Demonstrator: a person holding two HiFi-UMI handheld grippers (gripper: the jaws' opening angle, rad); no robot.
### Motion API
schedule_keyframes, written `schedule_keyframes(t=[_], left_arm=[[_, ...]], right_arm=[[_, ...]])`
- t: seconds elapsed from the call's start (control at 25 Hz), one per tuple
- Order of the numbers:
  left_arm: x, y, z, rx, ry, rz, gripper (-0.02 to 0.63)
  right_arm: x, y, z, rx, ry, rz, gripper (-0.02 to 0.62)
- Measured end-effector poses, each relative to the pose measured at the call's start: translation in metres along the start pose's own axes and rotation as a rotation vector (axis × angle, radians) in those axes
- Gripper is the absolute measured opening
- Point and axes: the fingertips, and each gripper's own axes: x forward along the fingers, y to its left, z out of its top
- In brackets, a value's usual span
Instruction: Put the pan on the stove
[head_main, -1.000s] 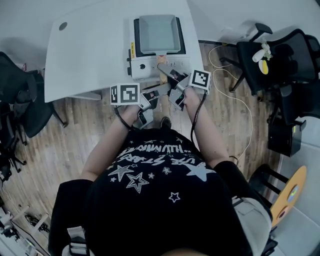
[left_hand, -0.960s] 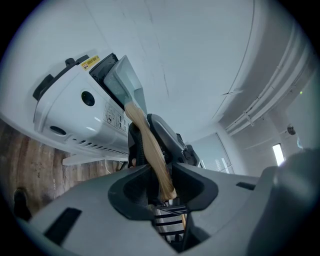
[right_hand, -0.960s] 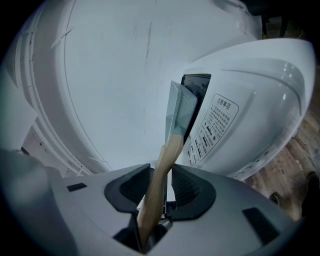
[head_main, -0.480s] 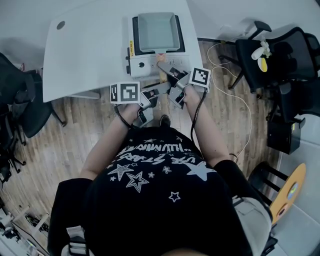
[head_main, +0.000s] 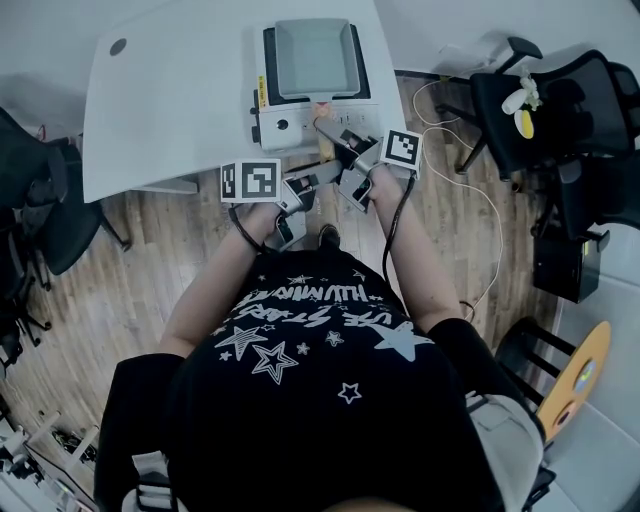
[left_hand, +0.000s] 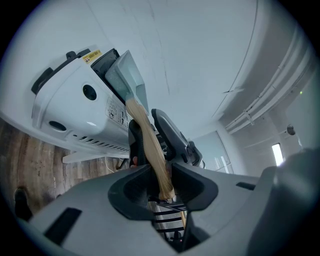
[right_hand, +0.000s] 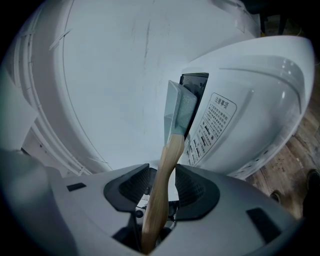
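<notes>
Pan on stove; L gripper clamps wooden handle; R gripper jaws just eased apart, loose round same handle

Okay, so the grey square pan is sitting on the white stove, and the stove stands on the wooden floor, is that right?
Not quite. The pan is sitting on the stove, but the stove stands on the white table, not on the wooden floor. The head view shows it near the table edge closest to the person.
</notes>
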Motion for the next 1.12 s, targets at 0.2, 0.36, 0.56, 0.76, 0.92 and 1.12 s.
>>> schedule_keyframes(t=[0.2, 0.36, 0.56, 0.76, 0.92, 1.12], left_arm=[[0.002, -0.002, -0.001, -0.001, 0.014, -0.012, 0.129], [-0.001, -0.002, 0.001, -0.002, 0.005, -0.012, 0.130], [-0.005, -0.002, 0.004, 0.005, 0.005, -0.023, 0.150], [-0.010, -0.001, 0.003, 0.012, 0.011, -0.022, 0.192], [-0.016, -0.002, 0.001, 0.006, 0.007, -0.037, 0.201], [-0.030, -0.001, 0.006, 0.024, 0.013, -0.049, 0.201]], right_arm=[[0.002, 0.001, -0.003, -0.013, 0.020, -0.001, 0.170], [0.002, 0.001, -0.005, -0.007, 0.014, -0.009, 0.199], [0.001, -0.001, -0.004, -0.001, -0.005, -0.020, 0.221], [-0.009, -0.002, -0.002, -0.001, -0.035, -0.030, 0.229], [-0.022, -0.004, -0.004, -0.010, -0.069, -0.048, 0.230], [-0.032, -0.002, 0.001, -0.038, -0.143, -0.070, 0.230]])
